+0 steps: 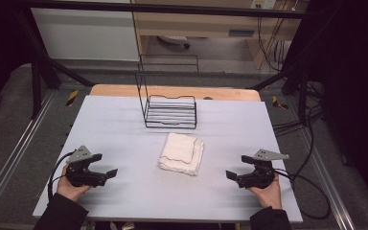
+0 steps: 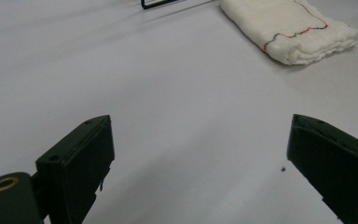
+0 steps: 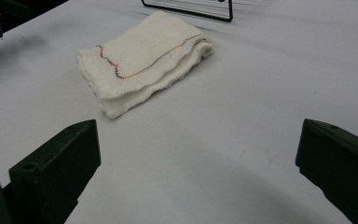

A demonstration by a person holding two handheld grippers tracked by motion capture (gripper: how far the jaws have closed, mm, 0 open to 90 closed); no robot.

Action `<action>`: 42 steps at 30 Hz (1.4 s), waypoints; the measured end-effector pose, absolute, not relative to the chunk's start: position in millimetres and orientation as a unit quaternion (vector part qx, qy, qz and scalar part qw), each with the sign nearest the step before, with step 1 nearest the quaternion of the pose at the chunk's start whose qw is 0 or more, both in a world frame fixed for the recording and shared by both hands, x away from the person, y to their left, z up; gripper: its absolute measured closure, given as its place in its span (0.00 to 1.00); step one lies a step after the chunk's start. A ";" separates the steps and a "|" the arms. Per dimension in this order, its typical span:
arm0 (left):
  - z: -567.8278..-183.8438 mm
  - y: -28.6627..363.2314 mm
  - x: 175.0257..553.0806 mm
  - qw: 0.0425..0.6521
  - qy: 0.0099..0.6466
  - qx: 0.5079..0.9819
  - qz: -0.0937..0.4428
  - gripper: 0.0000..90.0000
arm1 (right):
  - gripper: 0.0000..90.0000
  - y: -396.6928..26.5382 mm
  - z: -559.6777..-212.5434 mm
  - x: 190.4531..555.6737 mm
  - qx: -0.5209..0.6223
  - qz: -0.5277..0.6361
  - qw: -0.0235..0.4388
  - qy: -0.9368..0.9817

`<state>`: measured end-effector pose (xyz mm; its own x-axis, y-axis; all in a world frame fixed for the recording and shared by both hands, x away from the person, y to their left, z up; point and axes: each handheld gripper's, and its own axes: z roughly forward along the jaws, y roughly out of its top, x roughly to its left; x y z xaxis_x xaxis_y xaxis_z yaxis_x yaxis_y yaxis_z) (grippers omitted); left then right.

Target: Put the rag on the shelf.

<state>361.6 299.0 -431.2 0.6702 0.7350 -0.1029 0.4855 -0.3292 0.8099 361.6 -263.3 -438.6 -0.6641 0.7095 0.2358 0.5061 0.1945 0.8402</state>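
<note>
A white folded cloth point(image 1: 182, 153) is seen lying flat mid-table, edged with a wavy stitched line, seemingly red and blue; it is laid just before a black wire rack point(image 1: 170, 111).

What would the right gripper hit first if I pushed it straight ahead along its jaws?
Probably the folded white towel. The right gripper is open with bare table ahead of it; the towel lies slightly left of its line, so it might only clip the near corner.

towel point(image 1: 182, 153): soft nubbly white cloth | rack point(image 1: 170, 111): thin black wire metal | desk point(image 1: 124, 124): smooth matt grey | tongs point(image 2: 200, 163): matt black plastic
</note>
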 end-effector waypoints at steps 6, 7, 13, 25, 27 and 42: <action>-431.9 296.5 361.9 0.434 0.383 0.803 0.140 0.08 | 0.01 -263.2 -438.8 362.0 0.398 0.492 0.103 0.768; -431.8 296.4 361.8 0.434 0.383 0.803 0.140 0.08 | 0.01 -263.2 -438.8 362.0 0.398 0.491 0.105 0.768; -430.8 294.2 360.8 0.434 0.383 0.804 0.139 0.08 | 0.01 -260.9 -439.6 361.8 0.407 0.485 0.104 0.767; -420.9 269.0 362.5 0.441 0.384 0.800 0.135 0.09 | 0.01 -248.5 -442.2 362.6 0.405 0.471 0.102 0.777; -420.0 265.2 363.1 0.442 0.385 0.799 0.132 0.09 | 0.01 -248.4 -442.7 362.9 0.403 0.472 0.105 0.777; -415.3 197.0 379.9 0.425 0.369 0.819 0.116 0.19 | 0.01 -248.0 -442.9 362.4 0.405 0.470 0.105 0.777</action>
<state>379.9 197.0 -415.3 0.7014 0.7019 -0.1243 0.5055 -0.3669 0.7809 362.4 -248.0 -442.9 -0.6491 0.7291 0.2170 0.5312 0.2302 0.8154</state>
